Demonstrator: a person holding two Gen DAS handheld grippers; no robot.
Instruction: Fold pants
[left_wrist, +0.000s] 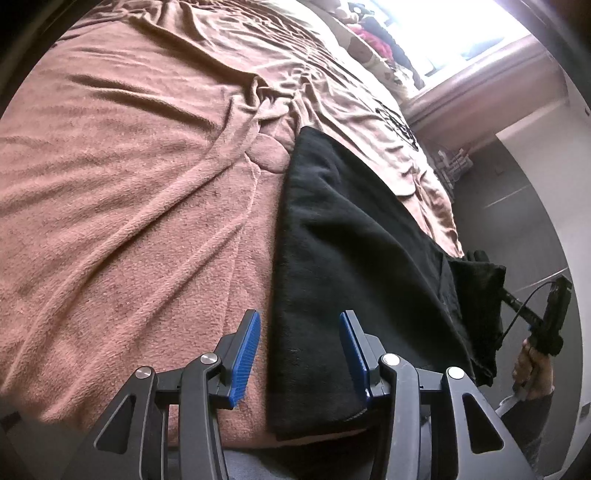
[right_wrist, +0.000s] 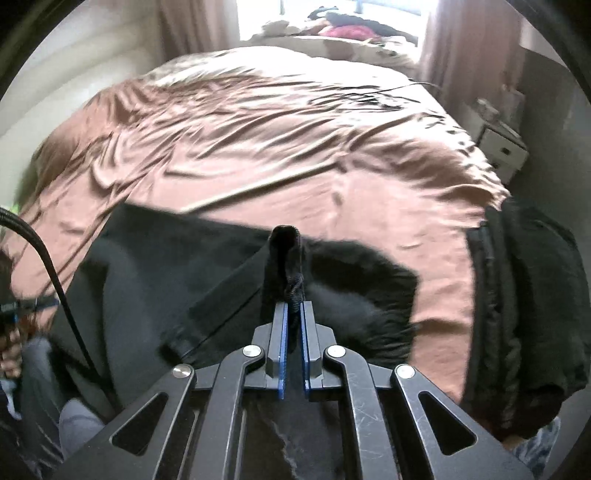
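The black pants (left_wrist: 354, 266) lie on a bed covered by a wrinkled brown blanket (left_wrist: 122, 192), near the blanket's close edge, and everything here is placed relative to that blanket. In the left wrist view the pants form a long dark strip running from the blanket's near edge up toward its middle, with one end hanging off the blanket's side where the right gripper (left_wrist: 554, 314) and the person's hand holding it show, small and dim.

The left gripper (left_wrist: 299, 350) hovers just above the blanket's near edge with its jaws spread wide and nothing between them; its blue pads (left_wrist: 245, 354) straddle the long left edge of the pants, one pad over bare blanket and the other over black cloth. Whether the pads touch the fabric cannot be told.

In the right wrist view the right gripper (right_wrist: 294, 325) is clamped narrow on a bunched fold of the pants (right_wrist: 155, 280), with a black drawstring (right_wrist: 293, 291) caught between its fingers. The pinched cloth rises as a peak above the blanket, and the rest of the garment spreads left and right below it, blurred.

A second dark garment (right_wrist: 524, 314) lies at the blanket's right edge, apart from the pants
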